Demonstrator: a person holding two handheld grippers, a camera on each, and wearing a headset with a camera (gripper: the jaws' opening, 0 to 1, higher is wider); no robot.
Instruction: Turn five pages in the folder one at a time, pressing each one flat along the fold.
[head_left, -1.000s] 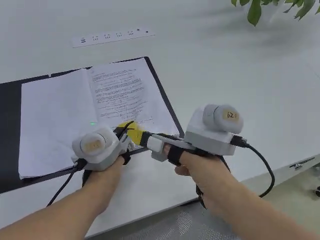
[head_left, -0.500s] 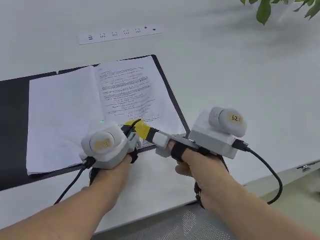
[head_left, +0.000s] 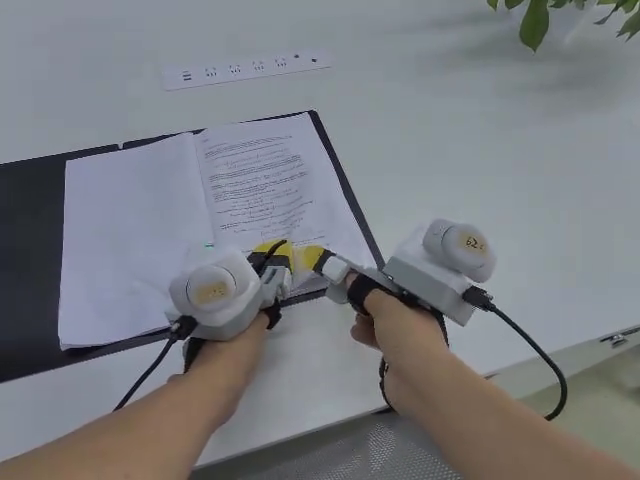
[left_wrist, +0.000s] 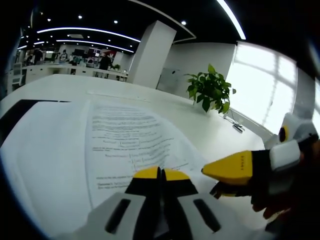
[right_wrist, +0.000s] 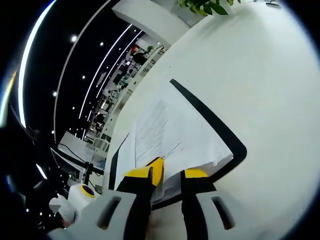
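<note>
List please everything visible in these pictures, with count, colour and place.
table: 1, white, under everything
folder: 1, black, open on the table, left part
pages: a stack, white, in the folder; right one printed
power strip: 1, white, far side of the table
plant: 1, green, far right
cables: 2, black, trailing from the grippers
left hand-held gripper: 1, white, yellow tips, jaws shut, over the printed page
right hand-held gripper: 1, same colours, jaws open at the pages' near edge
hands: 2, holding the grippers
</note>
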